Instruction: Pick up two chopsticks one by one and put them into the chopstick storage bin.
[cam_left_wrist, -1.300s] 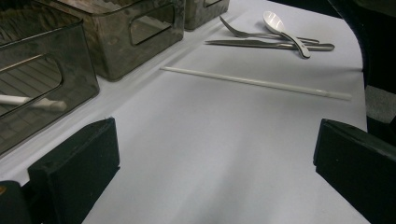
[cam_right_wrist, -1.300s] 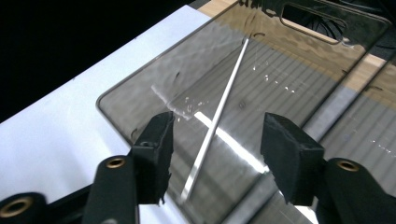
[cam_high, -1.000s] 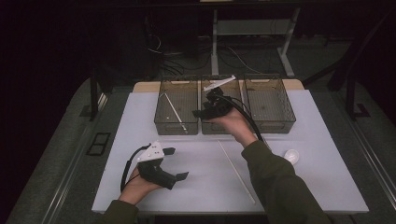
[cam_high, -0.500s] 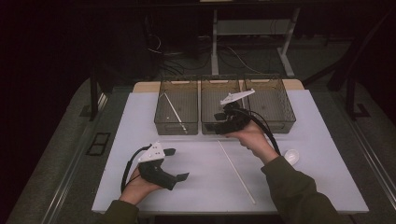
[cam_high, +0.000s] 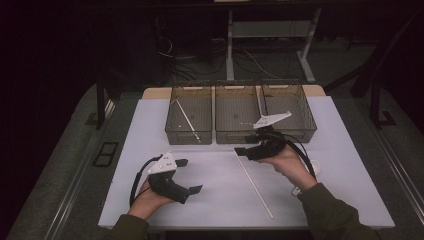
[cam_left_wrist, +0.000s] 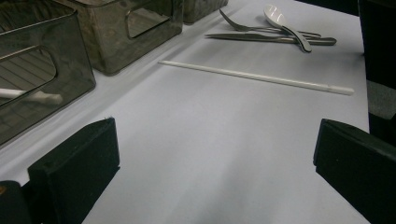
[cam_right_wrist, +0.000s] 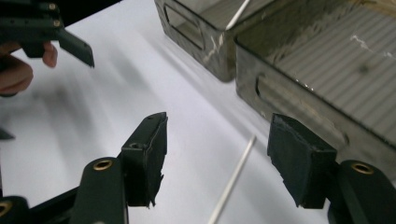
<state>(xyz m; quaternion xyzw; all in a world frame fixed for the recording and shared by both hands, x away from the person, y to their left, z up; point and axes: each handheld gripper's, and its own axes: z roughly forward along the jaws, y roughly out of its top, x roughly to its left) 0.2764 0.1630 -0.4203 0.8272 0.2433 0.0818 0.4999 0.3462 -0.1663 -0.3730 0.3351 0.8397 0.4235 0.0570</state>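
A: Right gripper (cam_right_wrist: 217, 154)?
B: Jaws apart, empty, over stick's (cam_high: 254, 184) far end, just before middle bin (cam_high: 235, 135).
A: Left gripper (cam_left_wrist: 215, 163)?
B: Wide open, empty, well left of stick.

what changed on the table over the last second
The right gripper drew back from above the middle bin and came down toward the white stick on the table; its jaws are open, holding nothing. The left gripper, the stick and the bins stayed put.
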